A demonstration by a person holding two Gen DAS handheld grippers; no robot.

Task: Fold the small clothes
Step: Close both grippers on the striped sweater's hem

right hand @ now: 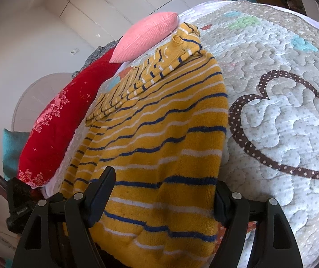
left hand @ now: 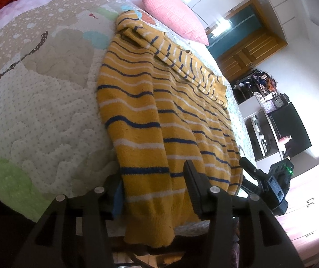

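Observation:
A yellow knit sweater [left hand: 159, 111] with blue and white stripes lies flat on the quilted bed cover [left hand: 47, 111], and its hem hangs over the near edge. A sleeve [left hand: 170, 51] is folded across its upper part. My left gripper [left hand: 156, 189] is open at the hem's left corner, with flat, unpinched fabric between its jaws. In the right wrist view the same sweater [right hand: 159, 122] fills the middle. My right gripper [right hand: 161, 198] is open wide across the hem's right corner. Its left finger [right hand: 101, 192] rests over the fabric and the other stands at the sweater's side edge.
A pink pillow [left hand: 173, 13] lies beyond the sweater's collar and a red pillow [right hand: 59, 122] runs along the bed's far side. A dark television [left hand: 293, 125] and shelves stand by the wall. The right gripper's black body [left hand: 275, 185] shows past the sweater's right corner.

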